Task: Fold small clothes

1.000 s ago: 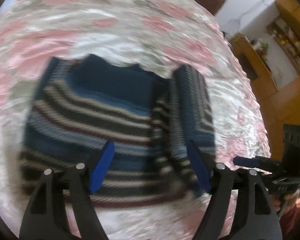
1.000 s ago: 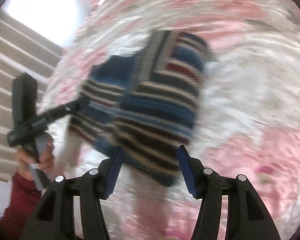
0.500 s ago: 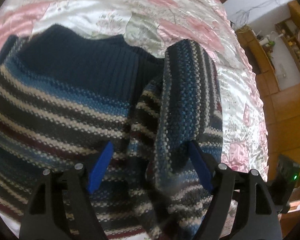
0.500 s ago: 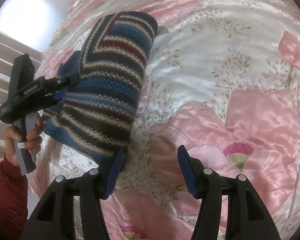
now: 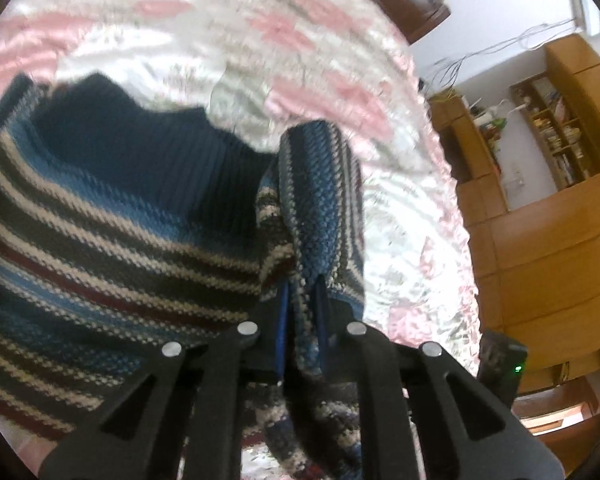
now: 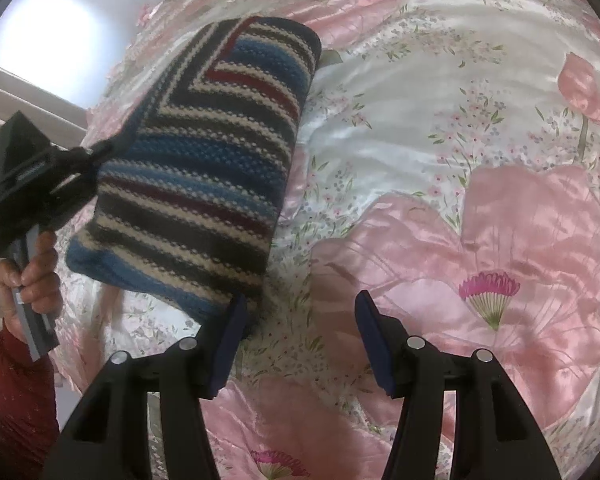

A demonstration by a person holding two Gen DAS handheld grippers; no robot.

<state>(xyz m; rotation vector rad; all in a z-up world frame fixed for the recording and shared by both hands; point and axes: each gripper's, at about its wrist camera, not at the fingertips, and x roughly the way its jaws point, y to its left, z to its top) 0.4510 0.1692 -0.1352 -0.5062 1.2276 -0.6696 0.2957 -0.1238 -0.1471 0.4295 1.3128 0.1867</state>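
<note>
Now left claw (image 5: 301, 312) clenched on striped sweater (image 6: 204, 184) fold; right claw (image 6: 300, 344) released.

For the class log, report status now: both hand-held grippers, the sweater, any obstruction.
Left hand-held gripper shut on striped sweater fold. Right hand-held gripper open, empty, beside sweater's edge. Sweater on floral bedspread. Nothing blocking.

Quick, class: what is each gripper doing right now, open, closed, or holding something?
Left gripper: closed on a fold of the striped sweater.
Right gripper: open, holding nothing.
</note>
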